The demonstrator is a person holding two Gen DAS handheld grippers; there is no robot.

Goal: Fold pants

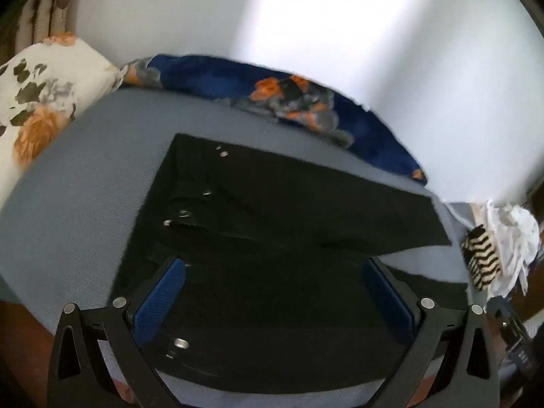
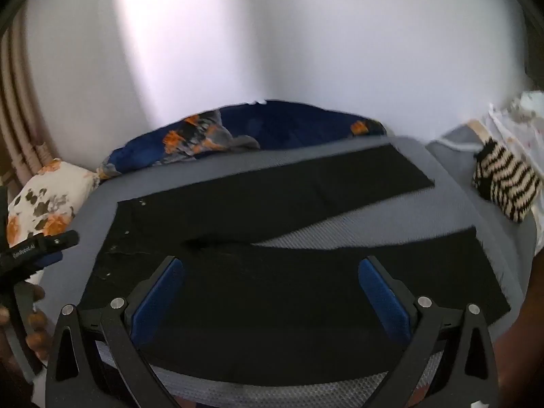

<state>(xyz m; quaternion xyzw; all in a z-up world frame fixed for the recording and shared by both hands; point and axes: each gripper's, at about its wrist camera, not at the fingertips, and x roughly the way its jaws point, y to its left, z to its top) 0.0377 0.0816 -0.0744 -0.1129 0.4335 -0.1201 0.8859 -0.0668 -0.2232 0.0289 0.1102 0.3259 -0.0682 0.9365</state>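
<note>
Black pants (image 2: 272, 204) lying flat, legs splayed, ready for folding.
Left gripper (image 1: 272, 292) and right gripper (image 2: 272, 292) hovering spread wide, pinching nothing.

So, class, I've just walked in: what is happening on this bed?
A person holds a two-finger gripper in each hand above black pants spread flat on a grey bed, legs apart. The left gripper hovers open over the waist end, and the right gripper hovers open over the near leg. Neither grips the cloth, so no fold shows yet.
</note>
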